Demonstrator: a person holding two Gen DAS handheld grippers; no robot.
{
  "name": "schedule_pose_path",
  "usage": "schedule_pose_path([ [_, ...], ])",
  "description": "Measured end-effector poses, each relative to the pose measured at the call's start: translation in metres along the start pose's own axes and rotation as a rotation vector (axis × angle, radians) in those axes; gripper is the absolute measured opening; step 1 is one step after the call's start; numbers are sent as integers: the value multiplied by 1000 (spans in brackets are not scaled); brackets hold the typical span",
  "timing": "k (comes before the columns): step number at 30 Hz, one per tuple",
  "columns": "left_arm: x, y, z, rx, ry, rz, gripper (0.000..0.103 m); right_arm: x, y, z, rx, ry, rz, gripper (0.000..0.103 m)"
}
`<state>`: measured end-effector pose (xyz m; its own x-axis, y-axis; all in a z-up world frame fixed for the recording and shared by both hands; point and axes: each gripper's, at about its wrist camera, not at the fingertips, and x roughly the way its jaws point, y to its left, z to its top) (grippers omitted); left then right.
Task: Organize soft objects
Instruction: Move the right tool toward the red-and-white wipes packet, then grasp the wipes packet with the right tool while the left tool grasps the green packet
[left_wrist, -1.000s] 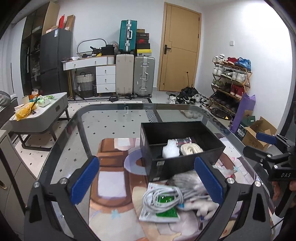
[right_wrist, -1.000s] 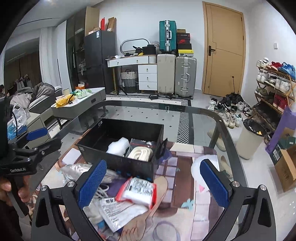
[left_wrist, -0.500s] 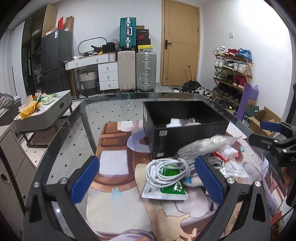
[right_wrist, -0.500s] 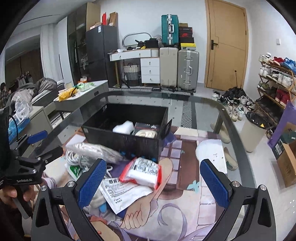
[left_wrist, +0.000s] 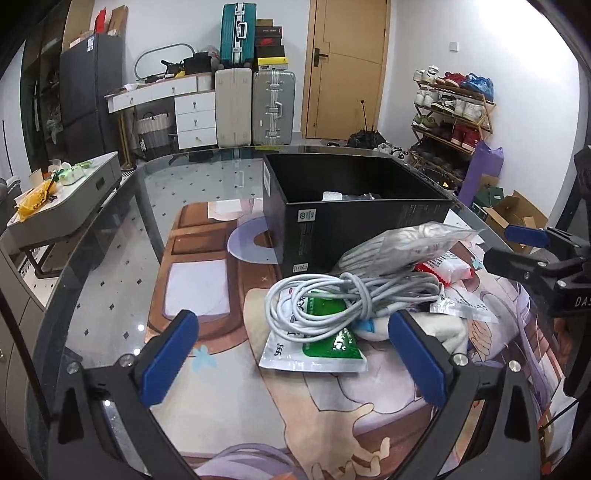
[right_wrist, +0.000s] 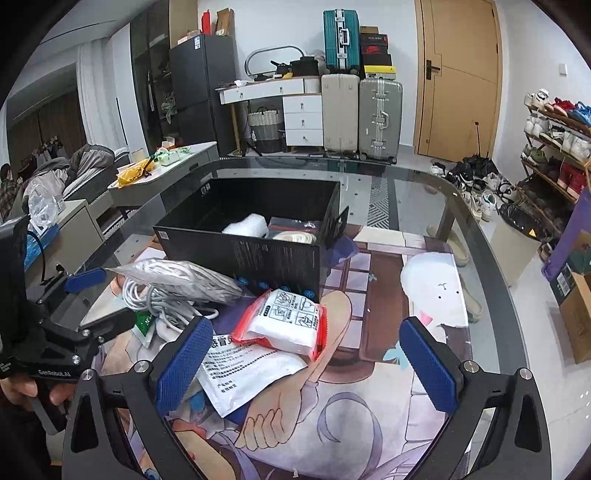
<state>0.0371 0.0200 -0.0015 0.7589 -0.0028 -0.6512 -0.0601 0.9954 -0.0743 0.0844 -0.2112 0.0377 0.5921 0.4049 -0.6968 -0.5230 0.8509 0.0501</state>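
A black box (left_wrist: 354, 210) stands on the glass table; in the right wrist view (right_wrist: 258, 236) it holds a white bundle (right_wrist: 247, 225) and a cream roll (right_wrist: 295, 236). In front of it lies a pile: a coiled white cable (left_wrist: 332, 302), a green-and-white packet (left_wrist: 317, 347), a grey bagged item (left_wrist: 402, 243), a red-edged white pack (right_wrist: 284, 321) and a printed white pouch (right_wrist: 240, 369). My left gripper (left_wrist: 291, 354) is open and empty, low over the mat just before the cable. My right gripper (right_wrist: 306, 358) is open and empty above the pouch and the red-edged pack.
A printed mat (left_wrist: 207, 295) covers the table's middle; bare glass (left_wrist: 110, 280) lies to the left. Beyond the table stand a low grey side table (left_wrist: 66, 199), suitcases (left_wrist: 255, 107), a shoe rack (left_wrist: 450, 118) and cardboard boxes (left_wrist: 517, 218).
Both grippers have dropped lower and drawn back toward the pile; the box now appears farther and higher in view. Both jaws stayed open, and nothing was taken hold of.
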Motion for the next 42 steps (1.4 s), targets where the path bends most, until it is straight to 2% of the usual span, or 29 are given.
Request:
schedule_pose_path([
  [8,12,8,-1,-22,70,-19,103,16,-6,-3,28,43,6,102],
  [16,16,10,-6,-25,93,-41,103,28,-9,0,52,77,22,102],
  [24,24,8,-5,-18,133,-32,103,48,-3,5,40,127,28,102],
  [29,27,20,-4,-75,147,-16,103,59,-5,5,48,153,-17,102],
  [32,29,28,-5,-107,150,-11,103,61,-8,3,64,154,2,102],
  [37,31,23,-5,-85,159,-1,103,66,-13,1,115,157,34,102],
  [39,32,22,-4,-85,165,-2,103,68,-12,1,116,153,40,101],
  [42,34,19,-2,-79,176,-7,103,71,-12,1,124,155,64,91],
])
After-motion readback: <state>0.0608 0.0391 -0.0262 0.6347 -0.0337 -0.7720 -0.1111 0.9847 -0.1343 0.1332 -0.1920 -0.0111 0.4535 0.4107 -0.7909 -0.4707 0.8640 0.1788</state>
